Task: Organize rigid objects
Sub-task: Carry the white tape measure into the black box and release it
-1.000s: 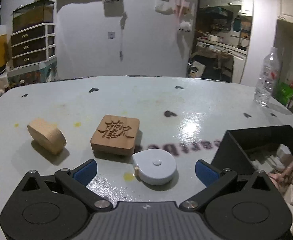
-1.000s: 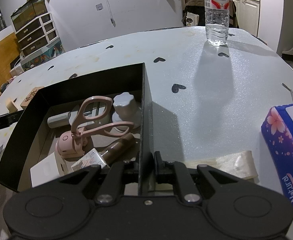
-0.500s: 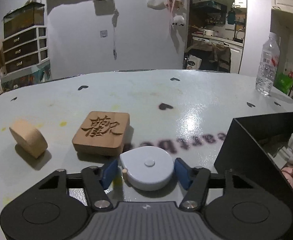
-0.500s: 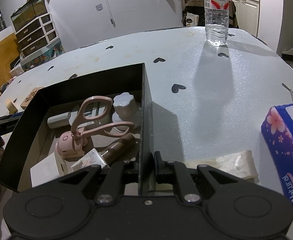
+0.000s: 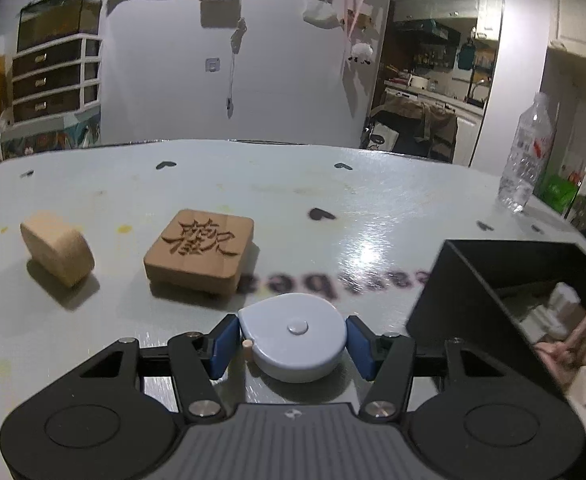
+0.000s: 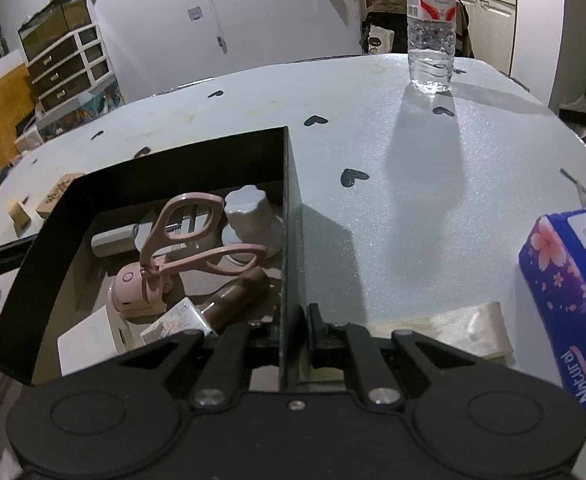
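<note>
My left gripper [image 5: 291,344] is shut on a pale blue round tape measure [image 5: 295,334], its blue pads against both sides. Behind it lie a square carved wooden block [image 5: 199,250] and a rounded plain wooden block [image 5: 57,252]. A black open box [image 5: 489,280] stands to the right. My right gripper [image 6: 293,336] is shut on the box's right wall [image 6: 289,240]. Inside the box are pink scissors [image 6: 197,236], a pink device [image 6: 133,292], a grey knob-shaped piece [image 6: 247,212] and a brown tube [image 6: 237,296].
A water bottle [image 6: 431,28] stands at the table's far side; it also shows in the left wrist view [image 5: 527,156]. A blue tissue pack [image 6: 573,292] and a folded clear bag [image 6: 445,328] lie right of the box. The table [image 6: 413,160] has black heart marks.
My left gripper moved forward and closed its fingers onto the tape measure. The right gripper and the box stayed still.
</note>
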The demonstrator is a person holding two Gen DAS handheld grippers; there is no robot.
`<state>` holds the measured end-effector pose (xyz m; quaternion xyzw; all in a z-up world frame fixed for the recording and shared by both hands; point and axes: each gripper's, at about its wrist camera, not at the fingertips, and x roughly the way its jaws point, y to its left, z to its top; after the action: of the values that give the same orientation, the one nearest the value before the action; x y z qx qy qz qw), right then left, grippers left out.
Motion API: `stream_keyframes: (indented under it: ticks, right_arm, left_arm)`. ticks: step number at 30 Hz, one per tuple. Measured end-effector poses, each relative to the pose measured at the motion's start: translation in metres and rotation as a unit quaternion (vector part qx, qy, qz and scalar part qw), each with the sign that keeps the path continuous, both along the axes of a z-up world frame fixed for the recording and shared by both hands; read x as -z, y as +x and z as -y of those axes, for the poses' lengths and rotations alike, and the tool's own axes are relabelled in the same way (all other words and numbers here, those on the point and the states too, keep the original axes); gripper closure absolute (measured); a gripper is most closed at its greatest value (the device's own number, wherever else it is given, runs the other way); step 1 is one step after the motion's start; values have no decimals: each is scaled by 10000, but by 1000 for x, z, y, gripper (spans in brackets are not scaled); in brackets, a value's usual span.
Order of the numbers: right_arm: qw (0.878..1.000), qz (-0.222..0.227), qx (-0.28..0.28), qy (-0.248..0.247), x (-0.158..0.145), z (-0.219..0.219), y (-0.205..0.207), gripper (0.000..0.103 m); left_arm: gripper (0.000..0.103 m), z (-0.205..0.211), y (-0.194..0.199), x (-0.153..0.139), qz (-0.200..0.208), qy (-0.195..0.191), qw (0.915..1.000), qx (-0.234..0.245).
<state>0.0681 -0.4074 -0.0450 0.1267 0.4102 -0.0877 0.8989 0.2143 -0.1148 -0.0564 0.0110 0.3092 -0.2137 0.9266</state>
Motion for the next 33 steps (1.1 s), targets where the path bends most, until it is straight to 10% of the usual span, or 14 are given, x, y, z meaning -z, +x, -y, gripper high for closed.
stream_keyframes:
  ticks: [16,33]
  right_arm:
    - [9998,46,161,61,-3,0,-3,96]
    - [9997,99,144,140,-2,3,-6,95]
  left_arm:
    - [45,12,-76,-74,444,-1052,9858,1228]
    - [44,70,-78,-56,367,444,9858,1577]
